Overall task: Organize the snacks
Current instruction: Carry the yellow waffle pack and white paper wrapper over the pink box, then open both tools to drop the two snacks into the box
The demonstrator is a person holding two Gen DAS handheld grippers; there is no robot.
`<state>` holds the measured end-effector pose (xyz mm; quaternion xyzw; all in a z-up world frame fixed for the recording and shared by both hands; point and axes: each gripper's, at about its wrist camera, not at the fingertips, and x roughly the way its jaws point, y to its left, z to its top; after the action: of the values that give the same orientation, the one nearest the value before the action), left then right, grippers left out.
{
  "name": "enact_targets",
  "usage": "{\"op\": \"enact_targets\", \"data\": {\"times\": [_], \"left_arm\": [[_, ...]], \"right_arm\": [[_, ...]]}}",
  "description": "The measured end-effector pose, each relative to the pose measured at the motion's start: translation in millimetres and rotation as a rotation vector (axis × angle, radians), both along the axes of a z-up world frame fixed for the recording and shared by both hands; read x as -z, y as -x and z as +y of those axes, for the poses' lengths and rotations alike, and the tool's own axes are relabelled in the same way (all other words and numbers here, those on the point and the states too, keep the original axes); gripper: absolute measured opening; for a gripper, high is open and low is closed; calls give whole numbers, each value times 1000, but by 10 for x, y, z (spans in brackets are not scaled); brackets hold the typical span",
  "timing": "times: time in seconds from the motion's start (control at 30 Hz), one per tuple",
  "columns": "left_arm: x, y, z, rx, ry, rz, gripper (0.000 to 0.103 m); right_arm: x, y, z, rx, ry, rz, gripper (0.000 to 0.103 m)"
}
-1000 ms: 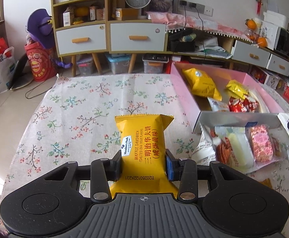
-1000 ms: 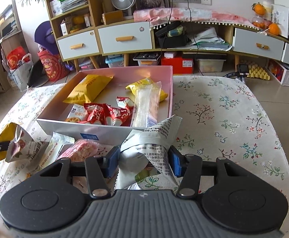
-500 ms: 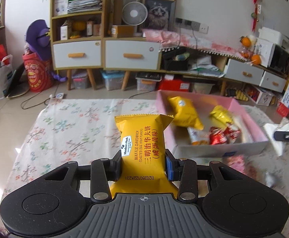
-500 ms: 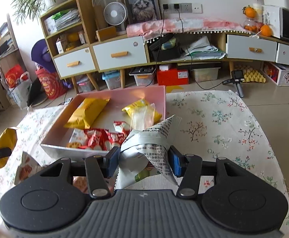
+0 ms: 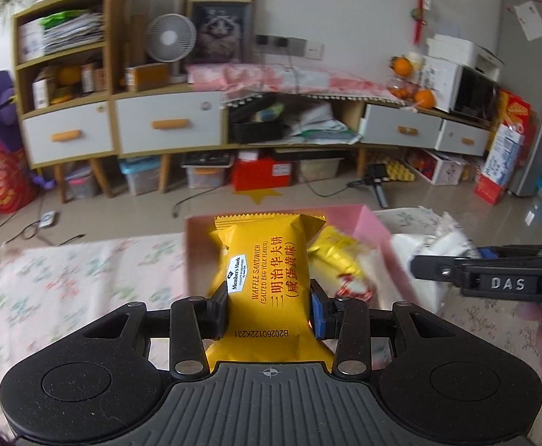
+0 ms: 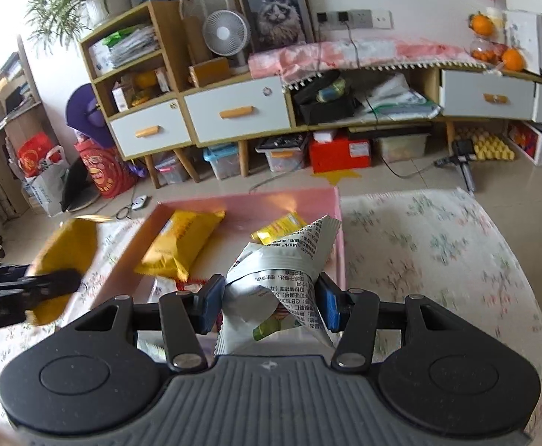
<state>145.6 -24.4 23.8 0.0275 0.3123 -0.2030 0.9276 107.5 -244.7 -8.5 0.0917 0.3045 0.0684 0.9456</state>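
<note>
My left gripper [image 5: 269,310] is shut on a yellow waffle sandwich packet [image 5: 267,271], held upright above the near end of the pink box [image 5: 373,225]. My right gripper [image 6: 269,306] is shut on a crumpled white and silver snack packet [image 6: 282,275], held over the right side of the pink box [image 6: 339,223]. The box holds a yellow packet [image 6: 179,241], a smaller yellow packet [image 6: 280,228] and red-and-white packets [image 5: 352,286]. The right gripper also shows at the right of the left wrist view [image 5: 419,269], and the left gripper at the left of the right wrist view [image 6: 58,282].
The box sits on a table with a floral cloth [image 6: 438,252]. Beyond the table are tiled floor, low cabinets with drawers [image 6: 237,113], a fan [image 6: 226,31] and storage bins underneath.
Both grippers have risen and moved over the pink box with their packets still held. The loose snacks in front of the box have dropped out of view.
</note>
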Motion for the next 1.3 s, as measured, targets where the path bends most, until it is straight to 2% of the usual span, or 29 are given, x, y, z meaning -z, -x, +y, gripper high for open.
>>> {"op": "enact_targets", "data": {"times": [0.23, 0.5, 0.8, 0.97, 1.1, 1.23, 1.3], "left_arm": [[208, -351, -245, 41, 16, 56, 38], [459, -683, -364, 44, 35, 142, 38], [563, -866, -462, 22, -44, 136, 38], [600, -914, -456, 12, -49, 135, 39], [613, -872, -427, 20, -21, 143, 40], [578, -842, -367, 48, 8, 148, 53], [541, -781, -346, 61, 22, 147, 62]], "right_arm": [[53, -231, -95, -11, -23, -10, 49], [139, -395, -200, -5, -73, -8, 49], [251, -577, -86, -48, -89, 18, 49], [264, -616, -15, -68, -70, 21, 49], [263, -625, 16, -87, -54, 21, 52], [213, -611, 19, -96, -50, 13, 56], [168, -588, 11, -94, -52, 6, 65]]}}
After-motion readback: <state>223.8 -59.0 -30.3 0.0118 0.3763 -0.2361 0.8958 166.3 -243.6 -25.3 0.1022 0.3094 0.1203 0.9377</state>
